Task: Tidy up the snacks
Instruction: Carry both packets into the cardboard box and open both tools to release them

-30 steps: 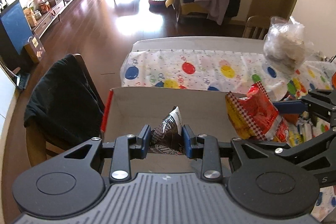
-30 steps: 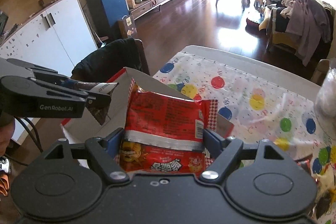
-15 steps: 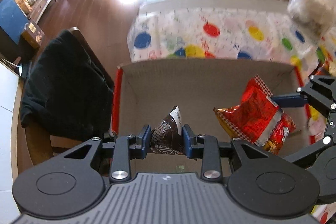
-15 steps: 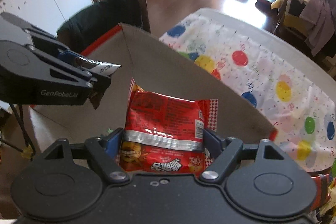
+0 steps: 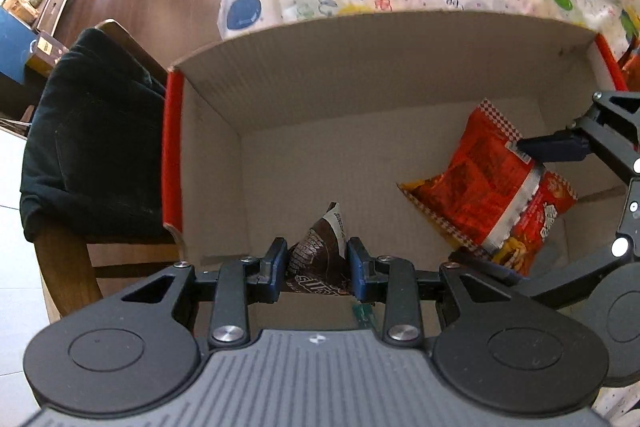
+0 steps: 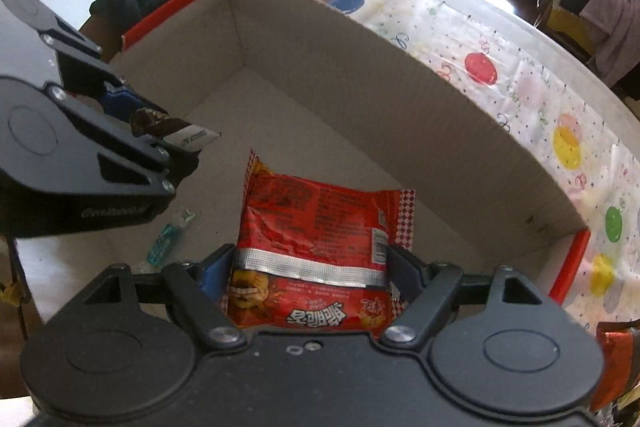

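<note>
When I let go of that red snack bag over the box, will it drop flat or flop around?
The red snack bag looks puffy, crinkled and probably light, so it may flutter and land tilted. The right hand-held gripper pinches its edges, which bow, suggesting floppy film. The cardboard box floor beneath looks bare, so it should settle there.

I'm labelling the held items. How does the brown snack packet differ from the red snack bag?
The brown snack packet is small and narrow, pinched by the left hand-held gripper with jaws close together. The red snack bag is much larger, flat and silver-banded, spanning the right hand-held gripper at a wide opening. Both hang inside the open cardboard box.
</note>
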The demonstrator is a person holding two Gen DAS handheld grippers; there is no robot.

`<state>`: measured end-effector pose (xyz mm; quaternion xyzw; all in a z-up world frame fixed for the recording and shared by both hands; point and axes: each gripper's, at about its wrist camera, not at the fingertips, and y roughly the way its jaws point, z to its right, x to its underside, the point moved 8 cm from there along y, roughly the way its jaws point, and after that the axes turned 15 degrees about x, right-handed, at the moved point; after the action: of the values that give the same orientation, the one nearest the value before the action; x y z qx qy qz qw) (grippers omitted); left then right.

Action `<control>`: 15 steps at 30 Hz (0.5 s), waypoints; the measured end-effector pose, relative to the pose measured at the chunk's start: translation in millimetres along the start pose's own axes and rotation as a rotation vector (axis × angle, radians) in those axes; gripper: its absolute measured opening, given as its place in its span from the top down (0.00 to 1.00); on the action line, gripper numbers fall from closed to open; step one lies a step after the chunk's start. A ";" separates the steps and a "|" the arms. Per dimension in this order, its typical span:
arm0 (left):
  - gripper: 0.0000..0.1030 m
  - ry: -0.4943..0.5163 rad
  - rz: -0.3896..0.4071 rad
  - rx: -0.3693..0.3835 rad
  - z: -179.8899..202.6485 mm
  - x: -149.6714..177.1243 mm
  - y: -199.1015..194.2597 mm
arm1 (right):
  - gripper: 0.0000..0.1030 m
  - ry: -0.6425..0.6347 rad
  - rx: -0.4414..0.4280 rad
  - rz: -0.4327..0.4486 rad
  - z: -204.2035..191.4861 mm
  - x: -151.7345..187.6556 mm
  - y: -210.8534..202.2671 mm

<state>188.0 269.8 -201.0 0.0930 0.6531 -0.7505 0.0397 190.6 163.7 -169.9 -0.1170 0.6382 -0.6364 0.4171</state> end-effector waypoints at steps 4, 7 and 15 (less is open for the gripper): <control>0.69 0.007 -0.029 -0.013 0.4 7.0 6.0 | 0.22 0.008 0.001 -0.009 1.2 4.0 2.0; 0.69 0.002 -0.030 -0.017 0.9 9.9 6.3 | 0.22 0.010 0.008 -0.012 2.6 4.7 4.2; 0.54 -0.010 0.007 -0.020 5.5 8.4 -2.8 | 0.22 0.031 0.002 0.006 2.3 -0.6 -0.3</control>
<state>178.8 265.3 -199.2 0.0912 0.6599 -0.7444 0.0464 192.5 162.3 -169.0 -0.1051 0.6443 -0.6375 0.4092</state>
